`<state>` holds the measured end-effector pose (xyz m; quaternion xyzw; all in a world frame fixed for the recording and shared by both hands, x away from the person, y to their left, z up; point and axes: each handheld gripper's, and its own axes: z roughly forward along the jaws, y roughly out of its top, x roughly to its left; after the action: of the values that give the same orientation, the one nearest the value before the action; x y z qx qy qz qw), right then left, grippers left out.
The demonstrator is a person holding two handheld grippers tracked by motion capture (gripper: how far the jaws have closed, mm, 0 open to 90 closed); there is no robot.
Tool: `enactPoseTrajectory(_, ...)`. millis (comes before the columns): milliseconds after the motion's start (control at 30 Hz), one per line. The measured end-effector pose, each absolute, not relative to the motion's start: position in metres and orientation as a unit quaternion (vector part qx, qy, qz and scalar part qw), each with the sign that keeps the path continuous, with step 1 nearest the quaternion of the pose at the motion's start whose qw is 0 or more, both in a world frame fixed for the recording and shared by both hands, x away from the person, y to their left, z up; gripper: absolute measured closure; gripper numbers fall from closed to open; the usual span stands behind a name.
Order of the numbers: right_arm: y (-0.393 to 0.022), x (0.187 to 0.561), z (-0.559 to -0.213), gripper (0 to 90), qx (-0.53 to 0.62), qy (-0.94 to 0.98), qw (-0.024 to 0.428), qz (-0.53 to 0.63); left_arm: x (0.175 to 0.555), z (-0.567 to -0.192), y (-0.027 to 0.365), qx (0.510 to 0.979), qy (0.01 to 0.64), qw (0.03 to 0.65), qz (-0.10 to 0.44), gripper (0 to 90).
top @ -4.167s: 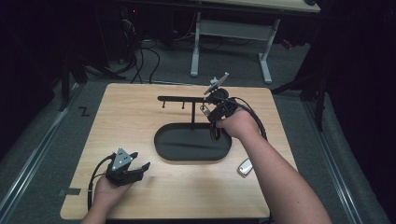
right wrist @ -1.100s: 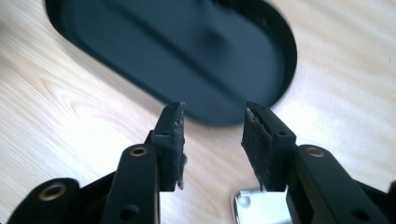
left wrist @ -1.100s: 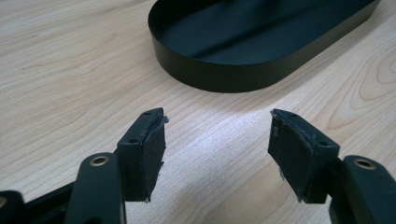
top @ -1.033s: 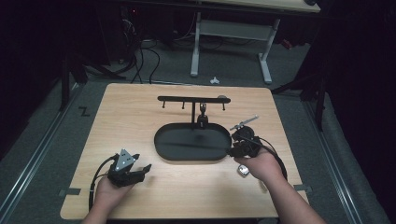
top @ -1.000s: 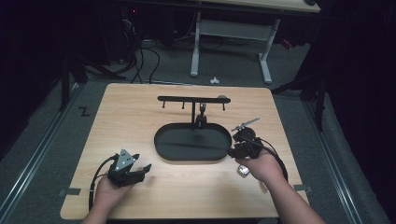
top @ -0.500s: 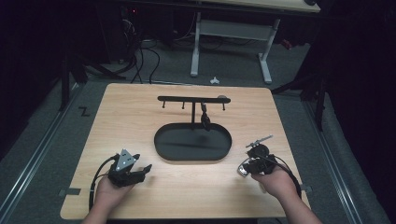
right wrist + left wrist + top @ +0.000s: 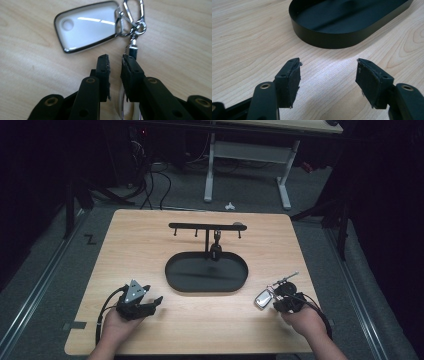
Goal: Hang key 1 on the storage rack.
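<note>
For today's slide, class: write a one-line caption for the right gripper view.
Right tool with jaws nearly closed, low over a wooden table, beside a white key fob on its metal ring.

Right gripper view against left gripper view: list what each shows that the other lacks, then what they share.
Right gripper view: a white key fob with a chrome rim, lying on the table, its rings and clip beside it; the right gripper, jaws nearly together, has just been closing, with a thin piece of the key ring between them.

Left gripper view: the black oval tray, and the left gripper with wide-open, empty jaws.

Both: the light wooden table.
</note>
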<state>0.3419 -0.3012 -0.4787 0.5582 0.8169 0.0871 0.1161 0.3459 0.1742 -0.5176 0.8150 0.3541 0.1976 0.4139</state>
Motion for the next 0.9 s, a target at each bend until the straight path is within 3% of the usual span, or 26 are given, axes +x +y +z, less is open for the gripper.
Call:
enactPoseTrajectory(200,-0.288,0.364,-0.463,73.0,0.555,0.809,0.14,0.13,0.346,-0.519,0.172,0.82,0.349,0.41,0.194,36.7)
enactPoseTrajectory(433,-0.276,0.401,-0.478,72.2,0.578,0.798,0.119,0.123,0.346,-0.518,0.174,0.819,0.349,0.411,0.195,36.7)
enactPoseTrajectory(767,-0.266,0.378,-0.487,71.0,0.546,0.827,0.058,0.118,0.345,-0.518,0.175,0.82,0.348,0.41,0.195,36.7)
enactPoseTrajectory(900,-0.273,0.377,-0.465,69.5,0.542,0.826,0.085,0.131,0.346,-0.519,0.172,0.821,0.347,0.41,0.194,36.8)
